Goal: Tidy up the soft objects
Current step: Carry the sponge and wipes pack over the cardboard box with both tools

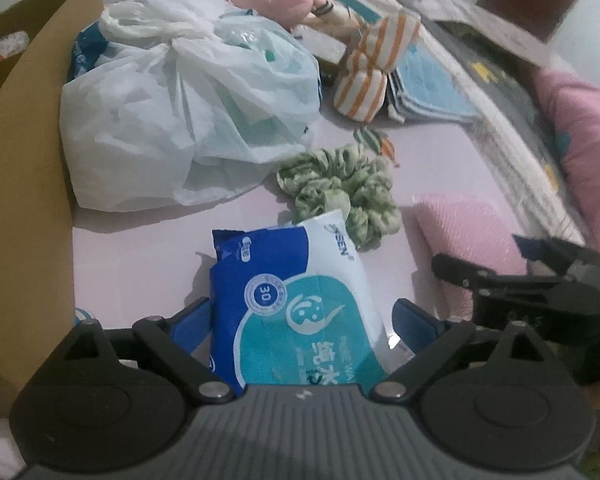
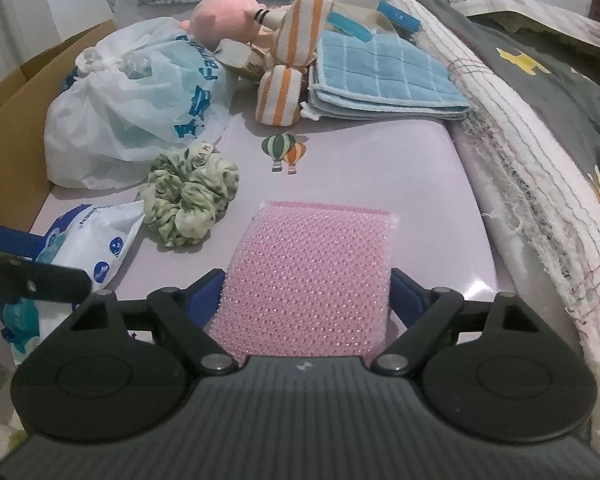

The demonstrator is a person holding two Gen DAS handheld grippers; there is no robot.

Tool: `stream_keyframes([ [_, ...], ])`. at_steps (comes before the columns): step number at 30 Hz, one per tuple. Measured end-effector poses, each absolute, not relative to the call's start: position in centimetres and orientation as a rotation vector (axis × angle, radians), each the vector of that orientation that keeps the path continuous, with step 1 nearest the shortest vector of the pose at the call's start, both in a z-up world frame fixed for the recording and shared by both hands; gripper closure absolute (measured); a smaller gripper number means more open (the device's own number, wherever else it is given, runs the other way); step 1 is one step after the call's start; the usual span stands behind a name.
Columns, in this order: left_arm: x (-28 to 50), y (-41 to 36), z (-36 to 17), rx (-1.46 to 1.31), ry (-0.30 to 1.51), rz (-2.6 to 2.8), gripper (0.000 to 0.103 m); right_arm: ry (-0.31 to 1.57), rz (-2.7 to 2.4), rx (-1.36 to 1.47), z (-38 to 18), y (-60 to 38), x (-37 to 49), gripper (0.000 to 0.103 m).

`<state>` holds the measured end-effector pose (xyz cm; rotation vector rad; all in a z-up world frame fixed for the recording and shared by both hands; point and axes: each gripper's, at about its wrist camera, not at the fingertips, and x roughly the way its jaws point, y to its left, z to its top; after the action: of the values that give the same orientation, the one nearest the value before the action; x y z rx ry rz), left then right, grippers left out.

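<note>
Straddling one soft item with each gripper on the pale lilac tabletop [image 2: 380,168]; neither lifted yet, as far as I can judge.

Risks first. The blue-and-white plastic pack of wet wipes [image 1: 296,300] is slick and lies slightly askew between the left pads, so a squeeze could skate it out sideways or crumple one corner only. The green-and-white fabric scrunchie [image 1: 340,192] touches the pack's far end and may drag along with it. The pink mesh scrubbing pad [image 2: 312,272] is springy; a shallow pinch at its near edge might fold it and let it drop. The two grippers sit close together, each visible at the edge of the other's view, so a careless swing could knock them. The knotted white plastic bag [image 1: 180,112] and the brown cardboard box wall [image 1: 24,200] crowd the left side.

Left gripper [image 1: 302,322]: jaws spread wide, wipes pack between the blue pads. A gap shows on the right pad; on the left side I cannot tell contact. I read it as not gripping.

Right gripper [image 2: 306,300]: jaws wide, pink pad filling the space between them. Edges appear to meet the pads; whether they press I cannot tell.
</note>
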<state>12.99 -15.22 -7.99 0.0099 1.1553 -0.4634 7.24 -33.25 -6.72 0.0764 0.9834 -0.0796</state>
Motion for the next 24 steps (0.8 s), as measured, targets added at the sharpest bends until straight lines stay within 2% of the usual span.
stream_keyframes([
  [4,13.1,-15.6,-8.8,0.038,1.173,-0.448,0.007,0.969,-0.067,0.079,-6.9,-32.8,6.9,0.02],
  [15,12.8,-14.9,-8.7,-0.036,1.163,-0.48,0.019,0.922,-0.062,0.22,-6.6,-33.2,5.5,0.024],
  [24,11.8,-14.4,-6.6,-0.075,1.093,-0.497,0.02,0.865,-0.057,0.339,-5.2,-34.3,3.8,0.024],
])
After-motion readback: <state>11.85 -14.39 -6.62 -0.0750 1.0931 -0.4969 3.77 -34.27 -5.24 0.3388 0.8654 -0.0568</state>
